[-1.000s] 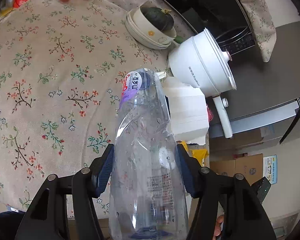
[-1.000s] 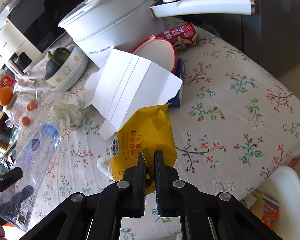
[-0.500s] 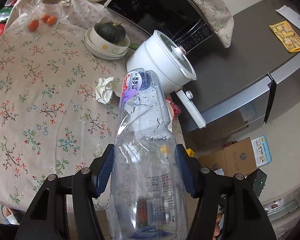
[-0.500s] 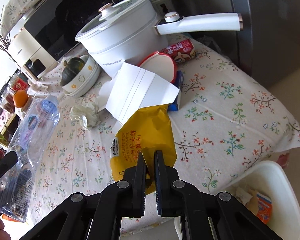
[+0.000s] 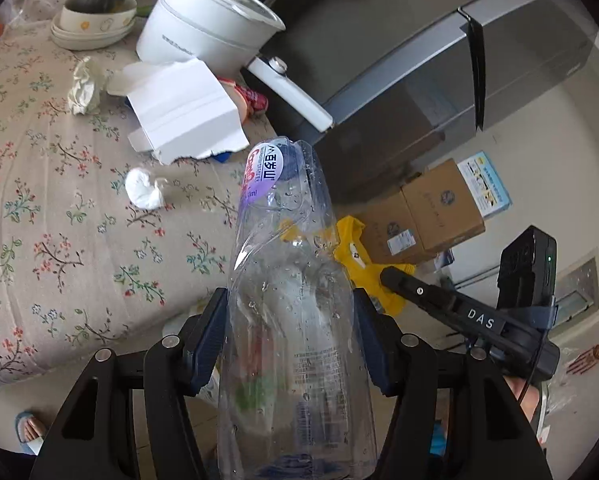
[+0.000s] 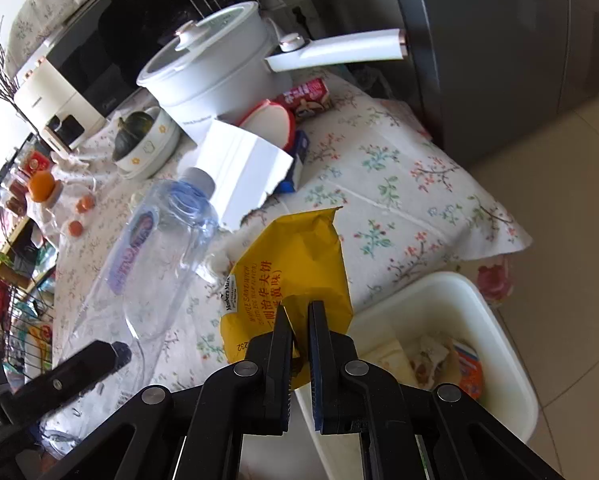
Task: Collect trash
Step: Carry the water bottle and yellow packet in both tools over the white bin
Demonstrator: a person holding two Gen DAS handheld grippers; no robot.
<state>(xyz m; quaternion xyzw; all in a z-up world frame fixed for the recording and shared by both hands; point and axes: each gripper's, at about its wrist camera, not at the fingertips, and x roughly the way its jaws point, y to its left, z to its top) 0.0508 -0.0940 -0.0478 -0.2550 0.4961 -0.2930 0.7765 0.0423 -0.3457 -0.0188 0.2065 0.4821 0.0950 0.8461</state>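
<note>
Left tool (image 5: pixel 289 332) angled down, jaws clamped wide on load; right tool (image 6: pixel 299 312) angled down, jaws pinched nearly together.

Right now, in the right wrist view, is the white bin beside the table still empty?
No. The white bin already holds some trash, including crumpled paper and an orange-printed wrapper, visible just right of the yellow wrapper.

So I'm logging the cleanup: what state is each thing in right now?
Clear plastic water bottle: capped, dented, clamped in left gripper.
Yellow snack wrapper: crumpled, pinched in right gripper.
White plastic bin: open, partly filled.
White lidded pot: lid on.
White cardboard box: torn, on table.
</note>
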